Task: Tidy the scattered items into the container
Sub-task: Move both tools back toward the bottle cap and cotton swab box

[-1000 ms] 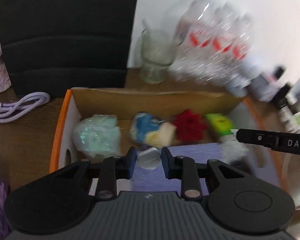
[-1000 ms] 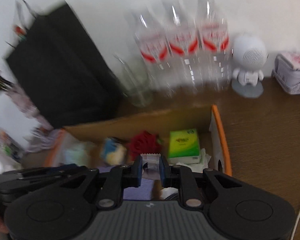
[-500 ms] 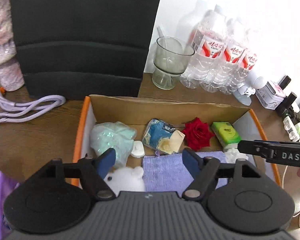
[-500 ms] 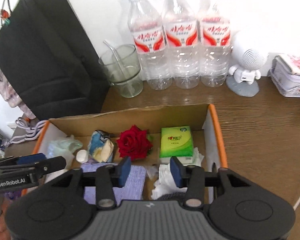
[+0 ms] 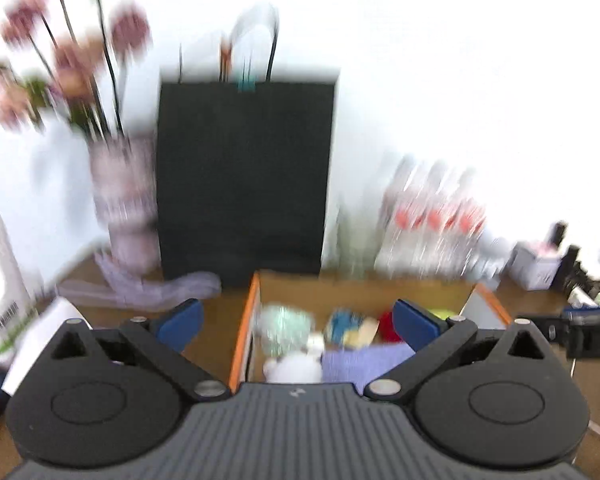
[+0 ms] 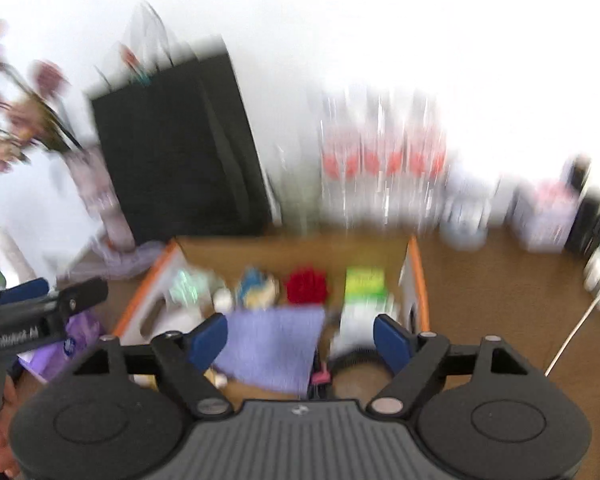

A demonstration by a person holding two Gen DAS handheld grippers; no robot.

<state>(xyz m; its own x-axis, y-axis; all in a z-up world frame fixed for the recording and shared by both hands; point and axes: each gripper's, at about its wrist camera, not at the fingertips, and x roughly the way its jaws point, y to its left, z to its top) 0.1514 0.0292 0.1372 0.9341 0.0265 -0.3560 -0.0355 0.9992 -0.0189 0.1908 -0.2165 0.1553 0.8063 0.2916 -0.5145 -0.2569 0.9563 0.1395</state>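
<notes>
The orange-edged cardboard box [image 5: 247, 332] [image 6: 419, 280] sits on the wooden desk. It holds a mint bag [image 5: 286, 326], a blue snack pack [image 6: 256, 288], a red rose [image 6: 306, 289], a green tissue pack [image 6: 365, 282], a purple cloth [image 6: 272, 344] and a white plush [image 5: 294, 366]. My left gripper [image 5: 298, 318] is open wide and empty, raised over the box's left edge. My right gripper [image 6: 300, 338] is open and empty over the box's front. Both views are blurred.
A black paper bag [image 5: 244, 176] stands behind the box, a flower vase [image 5: 124, 200] to its left, water bottles [image 6: 380, 164] to its right. A purple pack [image 6: 66, 344] lies left of the box. Small boxes [image 6: 546, 216] stand at the far right.
Both grippers have opened wider and pulled up and back from the box. A second ago each was shut on a small white item; both items now lie in the box.
</notes>
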